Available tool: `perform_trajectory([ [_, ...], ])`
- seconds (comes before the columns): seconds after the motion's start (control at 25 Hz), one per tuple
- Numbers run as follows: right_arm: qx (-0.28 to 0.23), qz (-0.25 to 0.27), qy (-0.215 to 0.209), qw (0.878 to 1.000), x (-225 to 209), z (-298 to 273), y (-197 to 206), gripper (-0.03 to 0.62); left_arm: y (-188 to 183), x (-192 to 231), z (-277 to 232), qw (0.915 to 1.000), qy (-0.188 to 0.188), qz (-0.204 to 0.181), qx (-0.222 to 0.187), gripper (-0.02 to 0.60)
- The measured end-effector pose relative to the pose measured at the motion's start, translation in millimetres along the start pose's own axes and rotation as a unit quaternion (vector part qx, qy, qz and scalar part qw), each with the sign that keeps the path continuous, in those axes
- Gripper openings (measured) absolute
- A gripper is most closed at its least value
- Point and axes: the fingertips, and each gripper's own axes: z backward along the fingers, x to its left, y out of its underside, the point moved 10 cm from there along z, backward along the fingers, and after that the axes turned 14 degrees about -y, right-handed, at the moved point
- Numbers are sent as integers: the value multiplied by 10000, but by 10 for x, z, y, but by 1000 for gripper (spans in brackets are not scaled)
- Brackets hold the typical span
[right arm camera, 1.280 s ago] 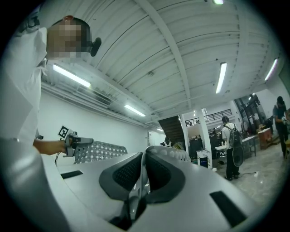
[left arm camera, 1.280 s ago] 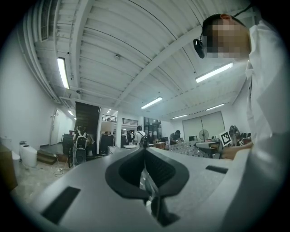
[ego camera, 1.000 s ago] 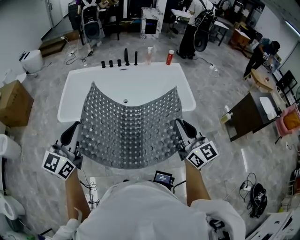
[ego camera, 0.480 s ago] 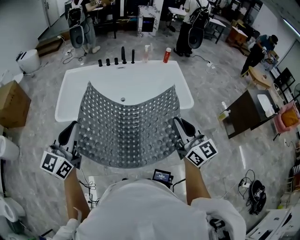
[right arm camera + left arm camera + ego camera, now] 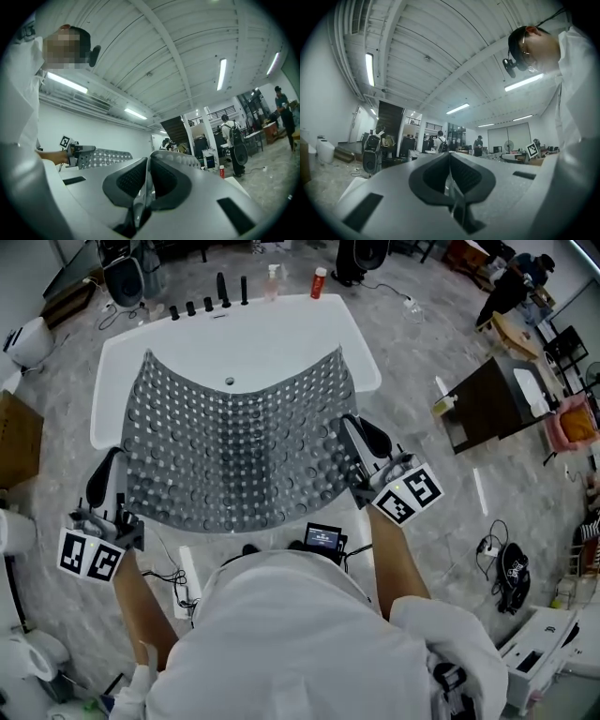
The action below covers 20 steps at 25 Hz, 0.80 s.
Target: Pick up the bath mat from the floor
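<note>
The grey bath mat (image 5: 234, 446), dotted with holes and suction cups, hangs stretched and sagging between my two grippers above the white bathtub (image 5: 281, 334). My left gripper (image 5: 109, 468) is shut on the mat's left edge, and my right gripper (image 5: 351, 427) is shut on its right edge. In the left gripper view the jaws of the left gripper (image 5: 450, 161) are closed on a thin sheet edge. The right gripper view shows the right gripper (image 5: 147, 164) pinching the mat (image 5: 105, 157), which runs across to the far gripper.
Black tap fittings (image 5: 220, 292), a clear bottle (image 5: 273, 277) and a red bottle (image 5: 320, 279) stand along the tub's far rim. A dark table (image 5: 478, 399) is at the right and a cardboard box (image 5: 14, 437) at the left. Cables lie on the marble floor.
The head view has tilted, so the tub and mat sit higher in the picture. Both grippers still hold the mat's edges, and the left one shows lower and further left.
</note>
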Motion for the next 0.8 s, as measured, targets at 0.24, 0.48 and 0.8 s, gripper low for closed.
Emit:
perform_trajectory([
  [0.24, 131, 31, 48, 9999, -13, 15, 64, 43, 30, -16, -68, 10000, 43, 65, 44, 12],
  [0.48, 136, 12, 67, 9999, -18, 3, 87, 43, 39, 20, -85, 9999, 50, 89, 61, 12],
  [0.8, 102, 26, 70, 9999, -13, 9, 113, 43, 35, 10, -59, 10000, 50, 48, 3, 12],
])
